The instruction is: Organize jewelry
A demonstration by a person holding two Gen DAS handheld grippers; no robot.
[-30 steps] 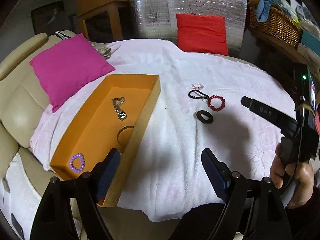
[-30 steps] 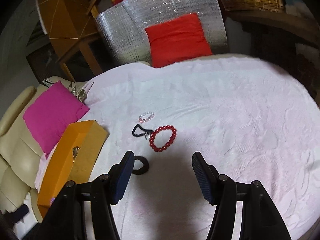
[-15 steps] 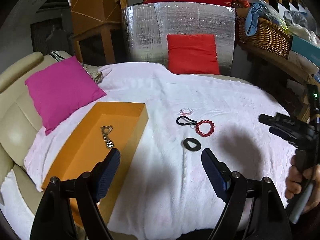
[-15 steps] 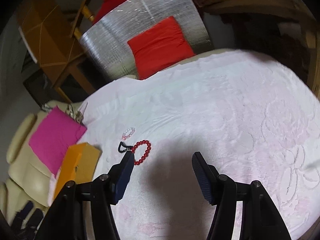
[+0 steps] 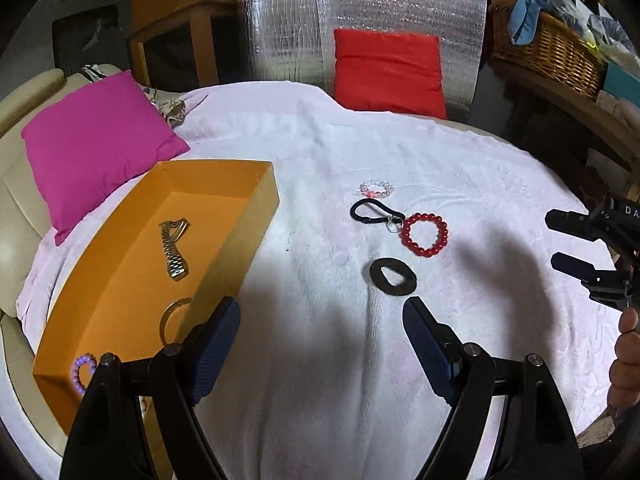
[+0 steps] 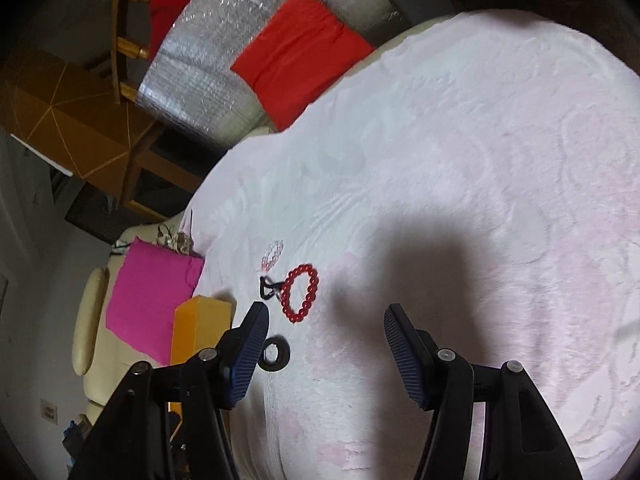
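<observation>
The orange box serves as the landmark. Only the left wrist view looks into it: a gold watch band lies on its floor near the middle, a thin gold ring lies nearer the camera against the box's right wall, and a purple bead bracelet sits in the nearest corner. The right wrist view shows just one end of the box, with its inside hidden.

To the right of the box, on the pale pink blanket, four pieces lie loose. The black flat ring is the one nearest the camera; beyond it the red bead bracelet touches the small key ring of a black carabiner clip, and a pale pink bead bracelet lies just past that. In the right wrist view the black flat ring is partly covered by that gripper's left finger, while the red bead bracelet is in plain sight.

The left gripper hangs over bare blanket, jaws spread wide with nothing between them. The right gripper also has its jaws apart and empty; the left view shows it from the side at the far right, with part of a hand beneath it.

Left of the box a magenta cushion rests on a cream sofa. Behind the blanket a red cushion leans against a silver foil panel, and a wicker basket stands far right.
</observation>
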